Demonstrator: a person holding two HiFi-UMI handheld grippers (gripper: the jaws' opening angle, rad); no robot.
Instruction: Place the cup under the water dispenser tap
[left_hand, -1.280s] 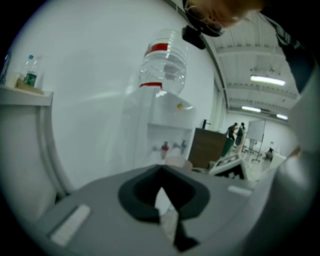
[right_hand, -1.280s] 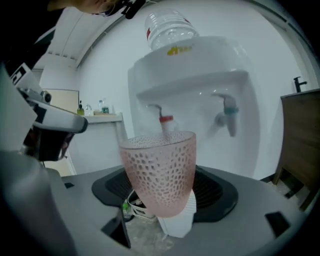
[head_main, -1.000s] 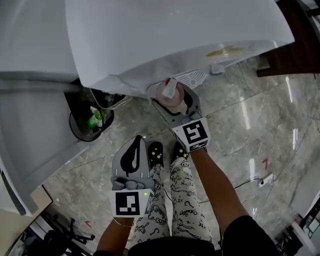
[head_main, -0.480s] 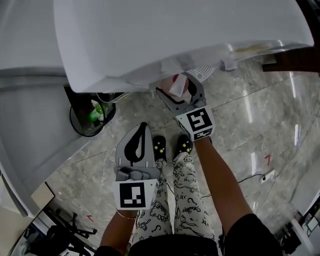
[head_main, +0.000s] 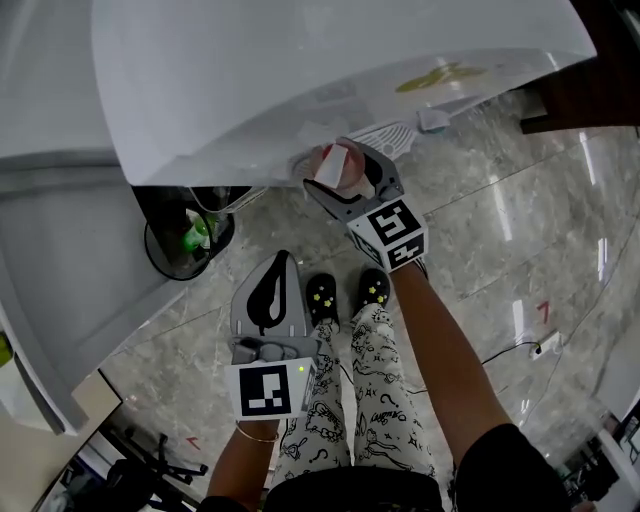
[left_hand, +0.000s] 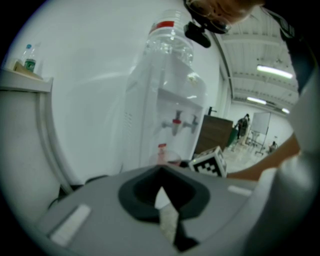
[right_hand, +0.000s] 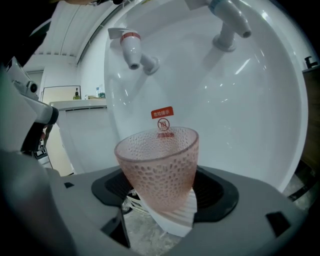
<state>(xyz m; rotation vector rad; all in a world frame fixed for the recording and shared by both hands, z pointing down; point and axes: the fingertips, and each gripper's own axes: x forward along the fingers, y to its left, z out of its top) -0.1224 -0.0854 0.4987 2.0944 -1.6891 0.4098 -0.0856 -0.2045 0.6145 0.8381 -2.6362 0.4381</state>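
A pink dimpled glass cup (right_hand: 158, 167) stands upright between the jaws of my right gripper (right_hand: 160, 202), which is shut on it. It hangs over the white ribbed drip tray (right_hand: 176, 216), in front of the white water dispenser (right_hand: 210, 110). The red-capped tap (right_hand: 134, 50) is above and left of the cup's rim; a blue tap (right_hand: 231, 21) is up to the right. From the head view, the cup (head_main: 333, 168) sits at the dispenser's (head_main: 300, 70) front edge. My left gripper (head_main: 268, 300) hangs lower, shut and holding nothing.
A black bin (head_main: 185, 238) with a green bottle stands left of the dispenser, beside a white cabinet (head_main: 60, 230). Dark wooden furniture (head_main: 590, 90) is at the far right. The person's shoes (head_main: 345, 290) are on the grey marble floor; a cable and socket (head_main: 545, 347) lie to the right.
The right gripper has carried the cup a little farther in under the dispenser's front. The left gripper has stayed low and shut.
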